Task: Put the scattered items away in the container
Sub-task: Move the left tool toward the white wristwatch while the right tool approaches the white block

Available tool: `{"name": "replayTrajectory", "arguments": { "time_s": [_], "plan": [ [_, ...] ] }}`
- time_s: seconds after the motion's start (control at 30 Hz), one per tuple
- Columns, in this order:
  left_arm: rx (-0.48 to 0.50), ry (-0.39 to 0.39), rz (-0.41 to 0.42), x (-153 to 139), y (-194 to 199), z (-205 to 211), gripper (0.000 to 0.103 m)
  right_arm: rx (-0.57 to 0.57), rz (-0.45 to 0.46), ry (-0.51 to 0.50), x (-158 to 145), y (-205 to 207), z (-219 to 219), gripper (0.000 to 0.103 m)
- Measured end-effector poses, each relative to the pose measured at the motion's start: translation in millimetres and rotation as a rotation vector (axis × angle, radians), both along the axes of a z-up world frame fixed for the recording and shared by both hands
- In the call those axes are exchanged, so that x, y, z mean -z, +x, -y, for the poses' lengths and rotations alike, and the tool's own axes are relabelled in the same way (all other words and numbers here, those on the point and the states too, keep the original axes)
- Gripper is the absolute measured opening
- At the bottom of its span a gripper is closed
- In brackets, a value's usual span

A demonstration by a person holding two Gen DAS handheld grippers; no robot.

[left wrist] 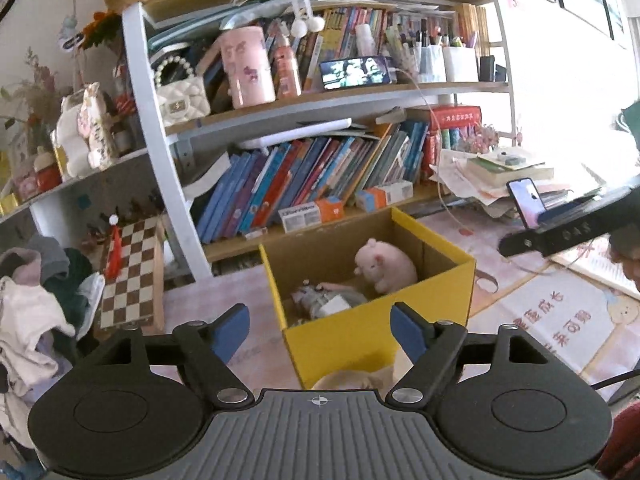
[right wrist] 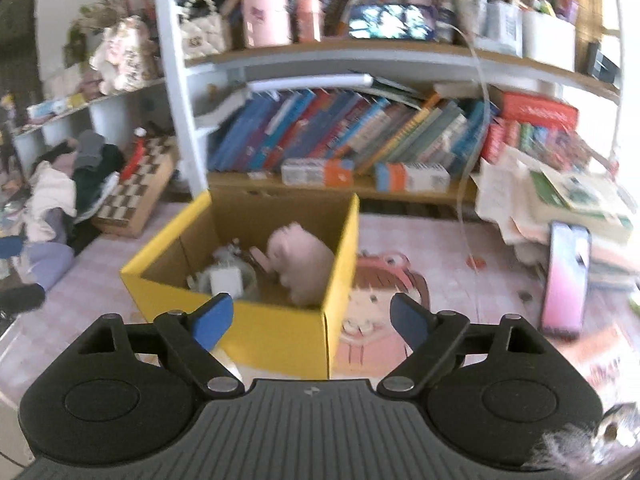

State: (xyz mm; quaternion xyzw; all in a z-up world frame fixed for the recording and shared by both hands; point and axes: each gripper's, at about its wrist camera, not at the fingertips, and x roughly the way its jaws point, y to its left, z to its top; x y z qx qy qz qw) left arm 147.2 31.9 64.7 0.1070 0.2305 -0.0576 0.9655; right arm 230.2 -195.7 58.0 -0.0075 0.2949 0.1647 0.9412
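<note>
A yellow cardboard box (left wrist: 344, 336) stands open on the pink desk mat, just ahead of both grippers; it also shows in the right wrist view (right wrist: 276, 340). Inside lie a pink plush pig (left wrist: 386, 266) (right wrist: 302, 262) and a grey-white bundle with a white block (left wrist: 326, 300) (right wrist: 226, 278). My left gripper (left wrist: 320, 330) is open and empty, hovering before the box's near corner. My right gripper (right wrist: 312, 318) is open and empty above the box's near wall. A cream soft item (left wrist: 356, 378) lies at the box's foot, mostly hidden by the left gripper's body.
A packed bookshelf (left wrist: 312, 176) rises behind the box. A chessboard box (left wrist: 130, 272) and a clothes pile (left wrist: 32, 312) lie left. A paper stack (right wrist: 560, 200) and a propped phone (right wrist: 566, 280) stand right. A fluffy grey object (right wrist: 580, 444) sits at the right wrist view's bottom right.
</note>
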Motion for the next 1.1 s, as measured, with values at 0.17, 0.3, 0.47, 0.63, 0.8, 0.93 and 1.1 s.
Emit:
{"name": "replayTrajectory", "arguments": {
  "time_s": [0.17,0.3,0.47,0.63,0.8,0.93,1.1],
  "plan": [
    [-0.006,-0.027,-0.034,14.5,-9.5,-16.4,0.084,0.063,-0.059,-0.031,19.9,-23.3,-6.6,0.088],
    [-0.008,-0.047,-0.094,34.3,-16.7,-24.1,0.084,0.086,-0.102,-0.068,36.7,-42.0,-15.9,0.089],
    [0.003,-0.046,-0.166,58.2,-23.5,-26.0,0.084,0.095,-0.134,-0.111,53.1,-60.3,-29.0,0.089],
    [0.025,-0.04,-0.208,74.2,-27.1,-23.0,0.084,0.09,-0.168,-0.132,66.8,-70.1,-41.3,0.089],
    [0.044,-0.041,-0.236,84.2,-29.6,-17.8,0.084,0.057,-0.19,-0.165,76.1,-75.8,-54.6,0.089],
    [0.049,-0.039,-0.252,89.4,-29.9,-12.5,0.084,0.031,-0.206,-0.184,81.7,-79.7,-63.9,0.089],
    [0.062,-0.018,-0.254,92.7,-30.0,-4.7,0.085,-0.028,-0.204,-0.229,88.9,-86.5,-79.7,0.089]
  ]
}}
